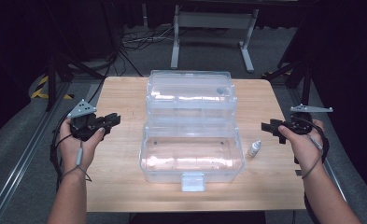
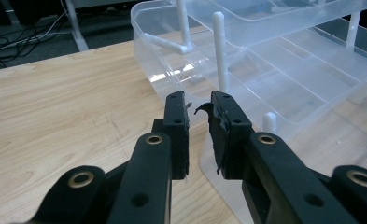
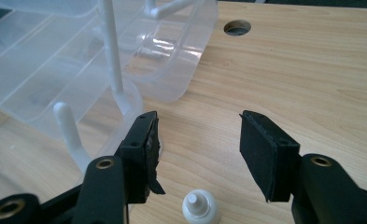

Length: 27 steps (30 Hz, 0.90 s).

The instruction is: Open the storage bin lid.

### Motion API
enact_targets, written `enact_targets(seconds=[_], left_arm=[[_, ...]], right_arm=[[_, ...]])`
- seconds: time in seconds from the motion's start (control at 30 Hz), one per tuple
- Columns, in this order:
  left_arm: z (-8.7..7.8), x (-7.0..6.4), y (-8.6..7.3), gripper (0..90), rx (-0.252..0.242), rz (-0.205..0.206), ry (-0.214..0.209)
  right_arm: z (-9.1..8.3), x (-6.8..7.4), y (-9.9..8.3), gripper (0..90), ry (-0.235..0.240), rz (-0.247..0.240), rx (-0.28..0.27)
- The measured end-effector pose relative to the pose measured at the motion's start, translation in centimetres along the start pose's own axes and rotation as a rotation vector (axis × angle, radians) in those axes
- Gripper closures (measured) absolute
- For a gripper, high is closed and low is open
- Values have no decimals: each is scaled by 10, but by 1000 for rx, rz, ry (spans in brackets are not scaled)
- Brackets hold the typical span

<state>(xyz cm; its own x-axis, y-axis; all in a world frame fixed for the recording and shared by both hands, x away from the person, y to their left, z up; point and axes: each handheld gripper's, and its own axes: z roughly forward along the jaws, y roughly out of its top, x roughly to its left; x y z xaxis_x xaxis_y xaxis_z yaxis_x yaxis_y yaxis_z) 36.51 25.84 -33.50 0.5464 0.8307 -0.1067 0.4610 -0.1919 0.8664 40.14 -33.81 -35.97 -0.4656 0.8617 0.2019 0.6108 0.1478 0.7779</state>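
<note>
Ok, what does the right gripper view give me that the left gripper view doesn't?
Right gripper view alone: the small white bottle standing between the right hand-held gripper's wide-open jaws, and a round hole in the tabletop. Left gripper view alone: the left hand-held gripper, jaws narrowly parted and empty, and cables on the floor. Both share the open clear plastic box and the wooden table.
</note>
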Motion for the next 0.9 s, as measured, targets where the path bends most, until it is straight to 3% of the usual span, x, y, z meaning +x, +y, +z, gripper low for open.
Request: enact_targets(seconds=[0.17,0.43,0.9], left_arm=[[0,0,0,772,0,0,2],[0,0,0,772,1,1,4],[2,0,-1,772,15,6,15]], right_arm=[[7,2,-8,474,25,10,23],[20,4,-21,468,24,4,61],[35,2,-37,454,-20,-5,145]])
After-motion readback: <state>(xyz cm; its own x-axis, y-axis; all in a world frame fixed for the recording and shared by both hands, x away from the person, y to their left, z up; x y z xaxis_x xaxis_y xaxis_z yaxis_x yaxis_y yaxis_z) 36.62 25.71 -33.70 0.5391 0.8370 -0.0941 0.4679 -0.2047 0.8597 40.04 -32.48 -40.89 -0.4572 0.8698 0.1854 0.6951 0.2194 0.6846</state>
